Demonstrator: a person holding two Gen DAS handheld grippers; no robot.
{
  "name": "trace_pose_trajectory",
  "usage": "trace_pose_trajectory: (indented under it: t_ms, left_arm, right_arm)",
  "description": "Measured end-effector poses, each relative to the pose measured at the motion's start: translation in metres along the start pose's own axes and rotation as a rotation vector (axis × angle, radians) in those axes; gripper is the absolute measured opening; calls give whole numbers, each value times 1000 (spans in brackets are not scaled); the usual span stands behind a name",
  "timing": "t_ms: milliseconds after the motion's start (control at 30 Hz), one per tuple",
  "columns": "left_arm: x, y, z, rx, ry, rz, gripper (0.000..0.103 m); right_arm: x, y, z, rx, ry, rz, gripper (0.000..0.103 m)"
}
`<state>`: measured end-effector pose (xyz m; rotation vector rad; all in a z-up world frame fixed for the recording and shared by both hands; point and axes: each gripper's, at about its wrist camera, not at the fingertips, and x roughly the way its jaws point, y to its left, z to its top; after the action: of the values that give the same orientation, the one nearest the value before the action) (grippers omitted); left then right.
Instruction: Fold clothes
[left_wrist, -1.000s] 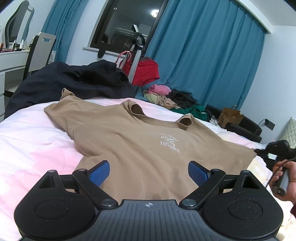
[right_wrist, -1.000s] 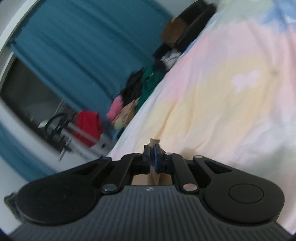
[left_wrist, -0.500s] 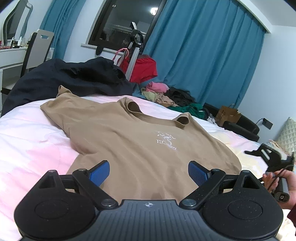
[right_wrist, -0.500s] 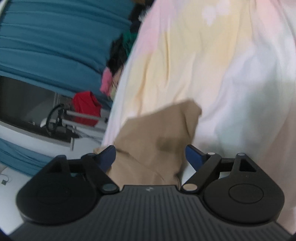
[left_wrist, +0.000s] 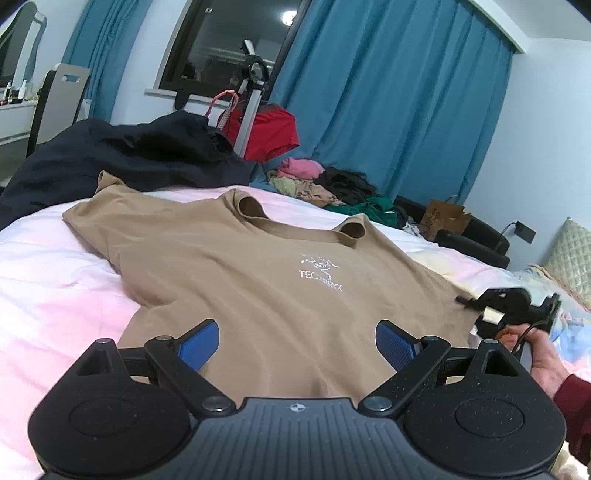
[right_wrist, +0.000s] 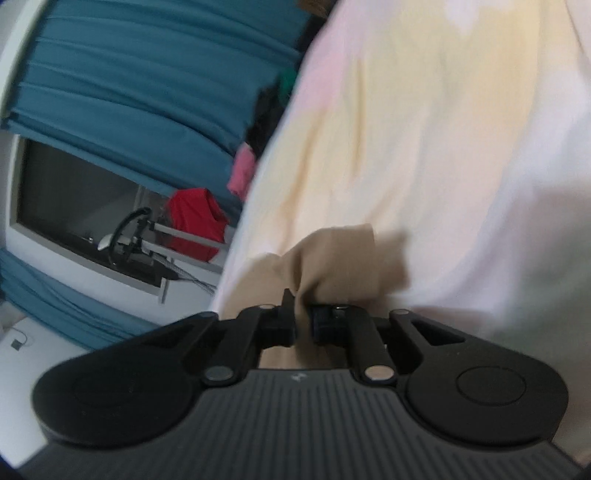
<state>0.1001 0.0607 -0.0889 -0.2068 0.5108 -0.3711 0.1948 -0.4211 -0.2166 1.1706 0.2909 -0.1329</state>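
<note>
The right gripper (right_wrist: 303, 317) was closing its jaws on a bunched sleeve corner of the tan short-sleeved cotton T-shirt (left_wrist: 280, 295), while the left gripper (left_wrist: 295, 341) hovered wide open and empty over the hem. The shallow pinch could slip under pull. The T-shirt lay flat, front up, on the pink-and-white bedspread (left_wrist: 48, 280), directly ahead of the left gripper.

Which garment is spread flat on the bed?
The tan T-shirt, logo up, lies spread flat on the bed. The dark garment behind it is heaped, and the red one hangs off the bed.
</note>
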Motion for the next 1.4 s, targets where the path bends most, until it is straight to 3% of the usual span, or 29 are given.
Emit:
trace_pose_trajectory:
  t_ms: [233,300,333,367,433,533,667,833,933,1033,1100,1133,1167,1200,1233,1267,1333,1400]
  left_arm:
    - [-3,4,1,-15,-9,-13,93]
    - [-4,5,3,-23,-14,-17,93]
    - [-4,6,3,-27,-16,-20,93]
    - [-5,6,3,-30,-17,-21,93]
    - [-5,6,4,-32,-17,-20,93]
    - [-6,7,3,-39,-14,-17,93]
    - [-4,8,3,-41,-8,-19,93]
    - [-1,9,2,-45,4,-28,93]
    - [1,9,1,-45,8,-37,93]
    - [4,9,0,-47,15,-46,93]
    - [6,9,0,-54,14,-56,93]
    - [7,8,0,-55,11,-60,93]
    - [8,8,0,-53,8,-63,93]
    - [9,9,1,-52,5,-65,93]
    - [10,9,2,-50,2,-68,93]
    - [12,10,2,-50,7,-69,94]
    - [17,11,2,-53,28,-66,94]
    - [22,14,1,-66,54,-57,94]
  right_arm:
    - [-46,25,12,8,-114,19,12]
    - [-47,21,14,27,-89,28,14]
    - [-42,15,15,55,-47,54,21]
    - [-34,8,15,99,11,86,47]
    - [-26,-5,13,167,88,89,88]
    - [-21,-5,1,139,66,24,88]
    - [-5,-7,-8,101,119,-28,86]
    - [4,4,-14,-80,69,-49,88]
    - [17,9,-11,-128,49,-6,89]
    - [31,10,1,-117,58,97,88]
    - [43,10,9,-87,113,204,88]
    - [50,14,11,-101,136,200,85]
    - [58,20,11,-128,156,173,71]
    - [64,27,9,-174,157,73,62]
    - [69,35,7,-225,150,-55,40]
    - [73,43,4,-267,149,-126,18]
    - [78,59,-1,-341,152,-223,14]
    - [64,80,-4,-402,73,-201,6]
